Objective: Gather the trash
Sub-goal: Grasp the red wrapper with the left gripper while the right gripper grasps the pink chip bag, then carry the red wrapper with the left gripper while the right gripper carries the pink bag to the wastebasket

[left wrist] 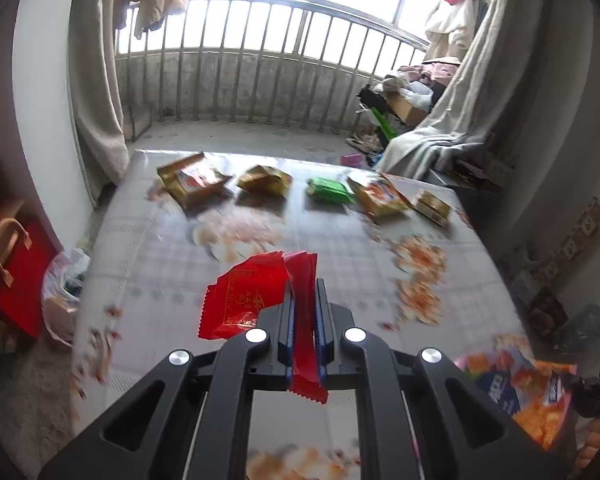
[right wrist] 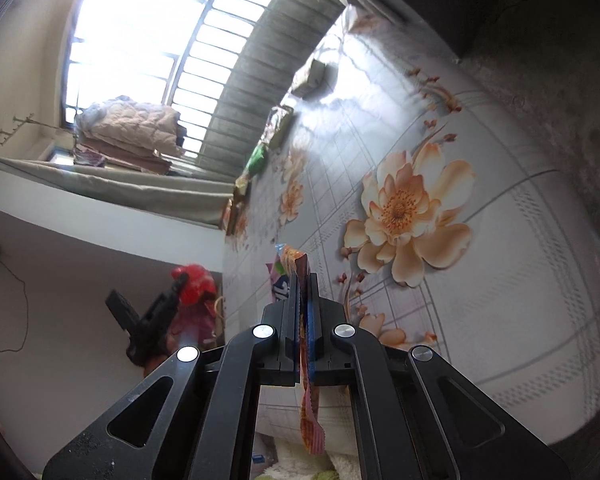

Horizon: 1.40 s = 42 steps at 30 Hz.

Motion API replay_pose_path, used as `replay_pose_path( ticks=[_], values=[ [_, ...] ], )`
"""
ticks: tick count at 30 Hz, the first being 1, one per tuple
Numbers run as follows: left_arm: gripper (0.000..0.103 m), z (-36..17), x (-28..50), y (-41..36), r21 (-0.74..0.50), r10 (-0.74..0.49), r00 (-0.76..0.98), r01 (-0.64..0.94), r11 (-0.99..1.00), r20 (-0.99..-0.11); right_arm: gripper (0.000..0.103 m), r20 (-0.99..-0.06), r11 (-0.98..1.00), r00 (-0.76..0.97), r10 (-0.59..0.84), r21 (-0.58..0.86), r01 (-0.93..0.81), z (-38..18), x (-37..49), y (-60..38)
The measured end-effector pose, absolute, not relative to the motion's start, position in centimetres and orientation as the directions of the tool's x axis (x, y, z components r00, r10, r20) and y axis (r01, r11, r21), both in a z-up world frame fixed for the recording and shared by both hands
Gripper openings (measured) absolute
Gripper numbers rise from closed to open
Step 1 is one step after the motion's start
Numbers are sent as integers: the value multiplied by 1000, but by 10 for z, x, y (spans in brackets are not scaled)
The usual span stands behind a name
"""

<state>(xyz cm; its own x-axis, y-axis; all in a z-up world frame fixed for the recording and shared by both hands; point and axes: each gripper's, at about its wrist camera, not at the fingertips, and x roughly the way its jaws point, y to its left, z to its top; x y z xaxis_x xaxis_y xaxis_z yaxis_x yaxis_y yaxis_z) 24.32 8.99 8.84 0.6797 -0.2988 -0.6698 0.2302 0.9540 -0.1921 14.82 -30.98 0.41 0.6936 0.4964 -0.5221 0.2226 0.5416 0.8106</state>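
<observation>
The left gripper [left wrist: 304, 300] is clamping down on a red wrapper [left wrist: 252, 300], jaws pinched tight with the foil sandwiched between the pads, one end fanning out to the left and a crinkled tail dangling down past the fingers, all of it lifted clear of the table [left wrist: 220, 264] with the flowered cloth. The right gripper [right wrist: 303, 292] is doing the same thing with an orange snack wrapper [right wrist: 310, 420], squeezed shut on it edge-on, a strip hanging below the jaws and the top poking out ahead of the tips; in the left wrist view that same orange and blue wrapper is showing up at the near right corner of the table, kinda blurry. Still sitting on the table, lined up along its far edge by the balcony railing [left wrist: 260, 56]: a yellow cracker pack [left wrist: 192, 182] toward the far left, a crumpled yellow wrapper [left wrist: 265, 180] just right of it, a green wrapper [left wrist: 329, 191] past the middle, another yellow-orange pack [left wrist: 380, 197] beside that, and a small gold box [left wrist: 433, 206] nearest the far right corner. Off the table's left side, down on the floor, a white plastic bag [left wrist: 62, 292] is sitting open next to a red gift bag [left wrist: 18, 276].
</observation>
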Motion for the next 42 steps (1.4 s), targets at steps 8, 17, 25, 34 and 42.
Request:
replay_pose_path(
  ticks=[8, 17, 25, 34, 42],
  values=[
    [8, 100, 169, 11, -281, -493, 606, 415, 865, -624, 1, -472, 527, 800, 369, 816, 238, 17, 77, -350],
    [8, 111, 105, -134, -262, -675, 452, 682, 683, -584, 1, -395, 411, 915, 86, 850, 328, 10, -45, -439],
    [8, 106, 60, -233, -250, -746, 309, 809, 532, -590, 1, -364, 132, 912, -189, 911, 391, -46, -147, -529],
    [8, 64, 22, -370, -357, -729, 35, 855, 376, -683, 1, -391, -57, 824, -410, 913, 405, -90, -221, -573],
    [9, -54, 10, -504, -433, -531, -175, 802, 412, -829, 1, -364, -105, 802, -473, 927, 359, -105, -255, -577]
  ],
)
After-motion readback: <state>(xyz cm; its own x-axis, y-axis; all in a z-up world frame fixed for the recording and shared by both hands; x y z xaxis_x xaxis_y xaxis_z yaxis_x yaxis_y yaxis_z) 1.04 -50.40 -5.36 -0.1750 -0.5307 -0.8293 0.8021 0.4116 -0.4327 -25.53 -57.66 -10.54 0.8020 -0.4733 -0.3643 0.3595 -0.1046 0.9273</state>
